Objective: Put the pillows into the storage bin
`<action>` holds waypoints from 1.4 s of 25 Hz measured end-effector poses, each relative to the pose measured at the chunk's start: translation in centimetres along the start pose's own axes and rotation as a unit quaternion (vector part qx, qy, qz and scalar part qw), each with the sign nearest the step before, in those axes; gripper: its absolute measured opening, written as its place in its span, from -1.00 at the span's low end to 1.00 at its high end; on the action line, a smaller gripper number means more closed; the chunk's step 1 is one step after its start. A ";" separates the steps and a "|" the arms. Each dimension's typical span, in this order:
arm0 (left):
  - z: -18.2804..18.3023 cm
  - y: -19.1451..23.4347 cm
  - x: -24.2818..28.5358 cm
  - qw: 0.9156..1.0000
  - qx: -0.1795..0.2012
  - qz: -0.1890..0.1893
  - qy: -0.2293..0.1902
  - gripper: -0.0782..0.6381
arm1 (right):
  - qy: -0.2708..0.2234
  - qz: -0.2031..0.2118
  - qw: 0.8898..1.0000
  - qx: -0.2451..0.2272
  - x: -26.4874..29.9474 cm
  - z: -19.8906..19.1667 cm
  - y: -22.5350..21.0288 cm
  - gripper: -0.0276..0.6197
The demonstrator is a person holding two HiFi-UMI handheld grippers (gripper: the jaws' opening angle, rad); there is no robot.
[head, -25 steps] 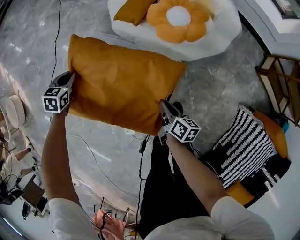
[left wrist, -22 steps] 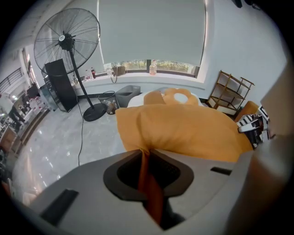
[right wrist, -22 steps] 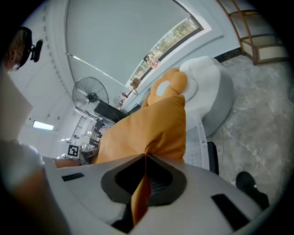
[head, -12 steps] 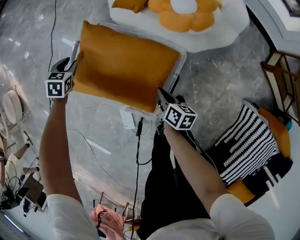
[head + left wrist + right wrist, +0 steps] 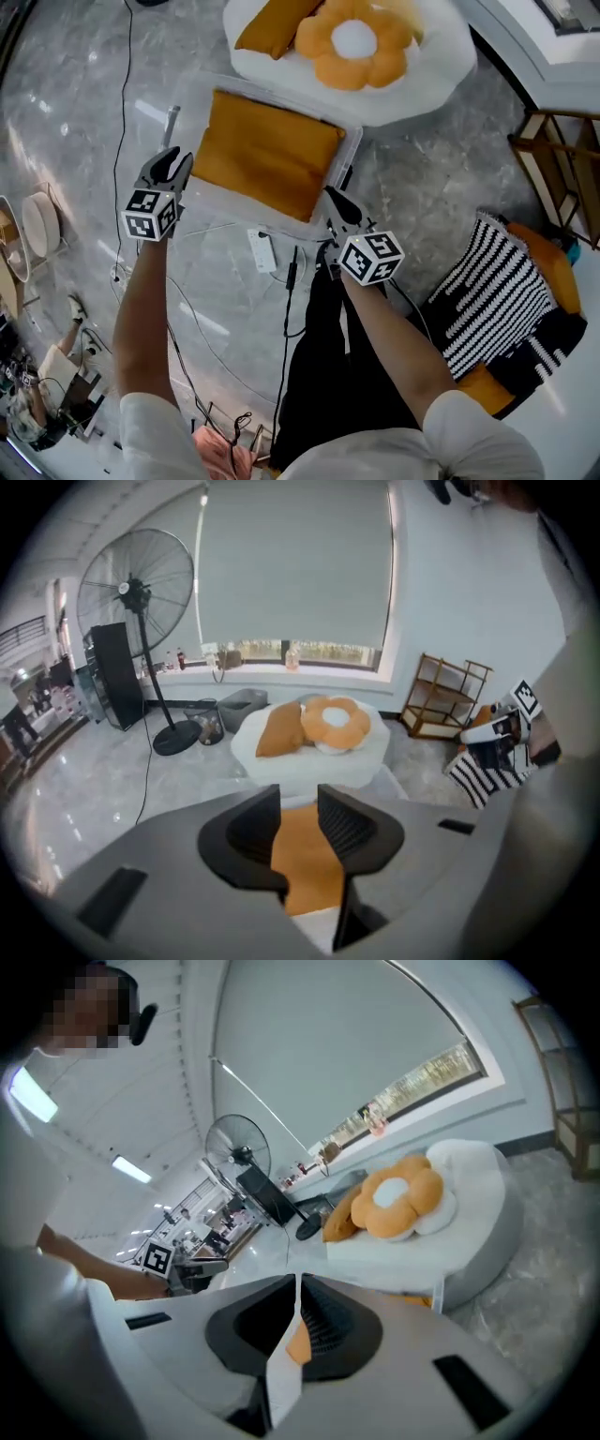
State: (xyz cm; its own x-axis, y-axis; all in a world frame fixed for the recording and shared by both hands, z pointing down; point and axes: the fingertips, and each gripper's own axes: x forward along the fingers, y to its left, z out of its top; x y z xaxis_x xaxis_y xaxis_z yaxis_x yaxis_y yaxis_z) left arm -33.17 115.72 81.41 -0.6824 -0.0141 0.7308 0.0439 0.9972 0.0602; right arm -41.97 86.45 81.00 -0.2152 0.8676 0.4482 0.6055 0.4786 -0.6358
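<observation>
An orange pillow [image 5: 267, 155] lies flat inside the clear storage bin [image 5: 353, 148] on the marble floor. My left gripper [image 5: 174, 161] hovers at the bin's left rim, off the pillow. Its jaws are closing with nothing between them; in the left gripper view the pillow [image 5: 305, 864] shows past my left gripper [image 5: 298, 822]. My right gripper [image 5: 331, 195] sits at the pillow's right edge and is shut on a pinch of its orange fabric [image 5: 298, 1342]. A second orange pillow [image 5: 277, 21] and a flower-shaped pillow [image 5: 354, 39] rest on a white pouf [image 5: 441, 66].
A black-and-white striped pillow [image 5: 492, 291] lies on an orange cushion at the right. A wooden rack [image 5: 562, 169] stands behind it. A white power strip [image 5: 262, 251] and cables trail across the floor near the bin's front. A standing fan [image 5: 136, 592] is at the far left.
The orange pillow has gone down from the air into the bin. My left gripper has let go of its left edge and drawn back. My right gripper has stayed at the pillow's right edge.
</observation>
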 end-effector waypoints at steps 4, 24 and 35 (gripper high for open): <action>7.7 -2.3 -7.0 0.993 -0.029 0.011 -0.111 -0.42 | -0.061 0.042 0.994 -0.083 -3.6 8.1 5.4 -0.79; 33.3 -25.3 -42.0 0.903 0.020 -0.049 -0.427 -0.35 | -0.275 0.078 0.913 -0.290 -38.4 31.6 28.8 -0.39; 41.6 -41.1 -39.1 0.866 0.098 -0.210 -0.442 -0.35 | -0.379 -0.158 0.864 -0.291 -61.8 32.3 21.4 -0.39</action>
State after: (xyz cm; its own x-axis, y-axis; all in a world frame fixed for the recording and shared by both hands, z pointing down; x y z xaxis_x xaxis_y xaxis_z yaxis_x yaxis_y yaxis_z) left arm -38.65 78.35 22.02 -0.9041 -0.4038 -0.1400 -0.4097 0.9121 0.0148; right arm -40.49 47.43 19.40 -0.7464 0.6507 -0.1396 0.6603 0.7503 -0.0335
